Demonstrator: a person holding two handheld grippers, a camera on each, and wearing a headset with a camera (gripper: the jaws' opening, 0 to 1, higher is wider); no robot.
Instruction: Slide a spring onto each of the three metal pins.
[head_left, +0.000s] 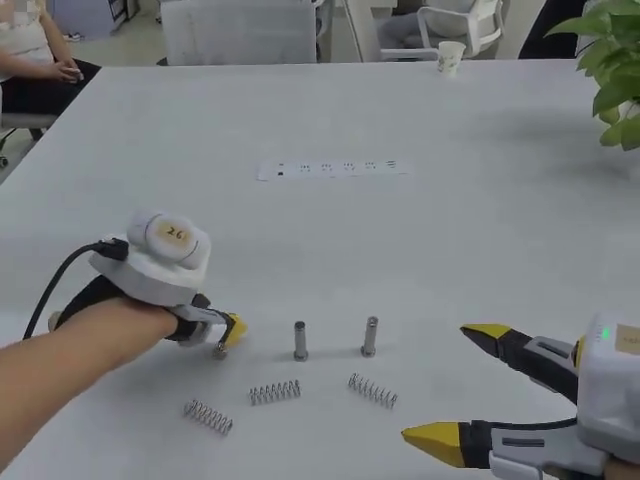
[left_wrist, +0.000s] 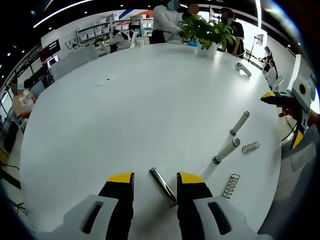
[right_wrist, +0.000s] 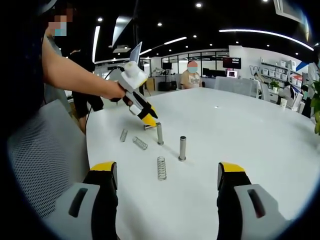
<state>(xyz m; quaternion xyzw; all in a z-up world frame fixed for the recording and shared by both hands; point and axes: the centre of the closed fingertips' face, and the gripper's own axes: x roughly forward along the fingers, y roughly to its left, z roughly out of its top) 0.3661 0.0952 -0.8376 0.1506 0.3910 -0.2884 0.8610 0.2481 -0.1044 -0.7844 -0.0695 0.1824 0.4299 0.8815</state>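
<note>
Left gripper sat at the bottom of its own view, jaws slightly spread either side of the third pin, which seemed to lie flat, unpinched; right gripper, lower right of the head view, gaped wide, empty; two pins stood upright at lower centre; three springs lay just below them, apart. Springs looked light, squashy, prone to roll; best nipped gently across the coils near one end, bore left free; pins looked stiff, smooth, easily toppled.
</note>
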